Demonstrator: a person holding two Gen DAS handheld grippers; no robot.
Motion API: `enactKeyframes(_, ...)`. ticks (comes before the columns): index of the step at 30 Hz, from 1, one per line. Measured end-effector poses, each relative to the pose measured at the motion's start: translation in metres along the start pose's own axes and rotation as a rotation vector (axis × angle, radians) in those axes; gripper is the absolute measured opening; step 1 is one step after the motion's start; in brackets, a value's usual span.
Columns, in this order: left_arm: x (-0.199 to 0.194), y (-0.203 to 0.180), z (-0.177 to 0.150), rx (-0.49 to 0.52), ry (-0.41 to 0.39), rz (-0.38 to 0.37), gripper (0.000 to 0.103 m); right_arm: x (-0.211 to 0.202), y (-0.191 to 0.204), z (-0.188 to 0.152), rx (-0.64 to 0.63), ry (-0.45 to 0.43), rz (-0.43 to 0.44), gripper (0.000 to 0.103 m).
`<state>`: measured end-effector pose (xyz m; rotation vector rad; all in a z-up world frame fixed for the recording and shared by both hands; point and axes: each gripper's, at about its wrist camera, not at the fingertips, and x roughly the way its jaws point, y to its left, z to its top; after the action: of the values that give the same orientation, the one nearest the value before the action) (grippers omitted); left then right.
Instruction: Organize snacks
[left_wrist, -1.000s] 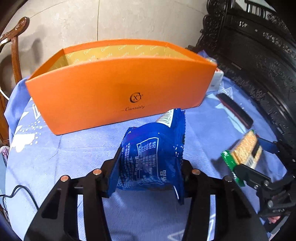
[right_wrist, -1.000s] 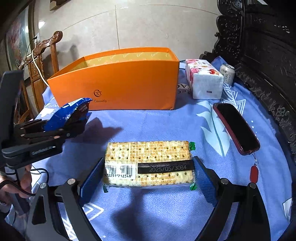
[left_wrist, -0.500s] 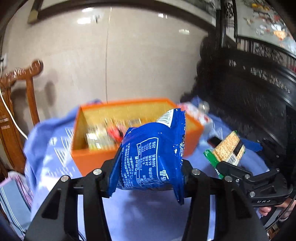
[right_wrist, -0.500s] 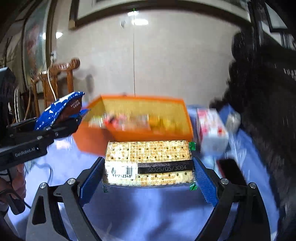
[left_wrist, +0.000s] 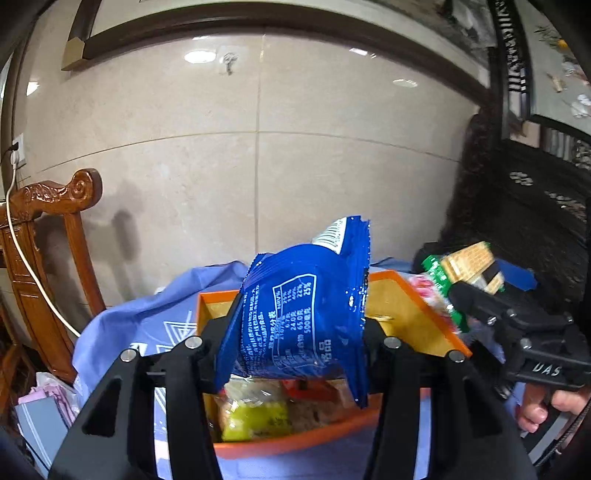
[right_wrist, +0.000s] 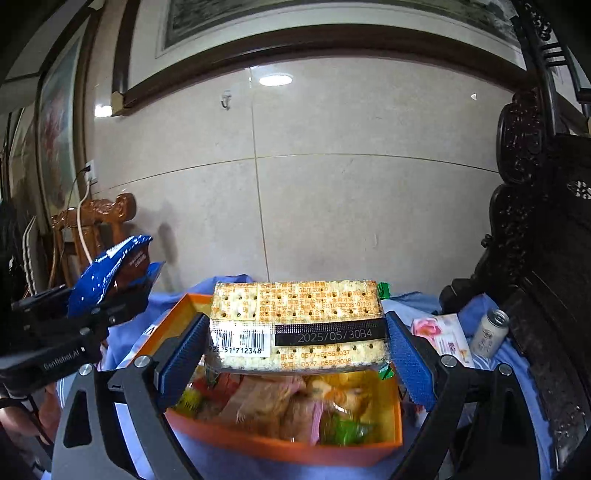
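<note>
Left wrist view: the left gripper (left_wrist: 295, 343), its jaws starting to open around the blue snack bag (left_wrist: 303, 314), has risen from tabletop level to hang above the orange box (left_wrist: 417, 325), already holding snacks. The right gripper (right_wrist: 295, 354), likewise lifted over that box, pinches the cracker pack (right_wrist: 299, 325). Both drops look imminent, the blue bag first.

We see the orange box (right_wrist: 280, 448) open-topped but nearly filled with wrapped snacks (right_wrist: 291, 406) (little bare floor). A dark carved cabinet (right_wrist: 546, 258) walls our right; a wooden chair (left_wrist: 44, 258) stands left.
</note>
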<state>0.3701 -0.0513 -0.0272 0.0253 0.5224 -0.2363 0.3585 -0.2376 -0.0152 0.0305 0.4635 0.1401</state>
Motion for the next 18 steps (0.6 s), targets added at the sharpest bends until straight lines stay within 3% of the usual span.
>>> enactKeyframes(1, 0.005, 0.001, 0.000, -0.002, 0.014, 0.021, 0.076, 0.010, -0.001, 0.000, 0.000, 0.032, -0.006, 0.096)
enactKeyframes(3, 0.010, 0.005, 0.000, -0.020, 0.039, 0.110, 0.099, 0.027, -0.001, -0.007, 0.008, 0.121, -0.036, 0.100)
enactKeyframes(5, 0.009, 0.007, -0.002, -0.011, 0.061, 0.130, 0.099, 0.034, 0.000, -0.016, 0.008, 0.200, -0.035, 0.100)
enactKeyframes(9, 0.003, 0.004, -0.005, 0.022, 0.065, 0.155, 0.099, 0.024, 0.007, -0.023, -0.001, 0.206, -0.047, 0.100)
enactKeyframes(18, -0.031, 0.002, -0.015, -0.042, 0.060, 0.136, 0.099, -0.018, 0.018, -0.023, 0.007, 0.181, -0.037, 0.100)
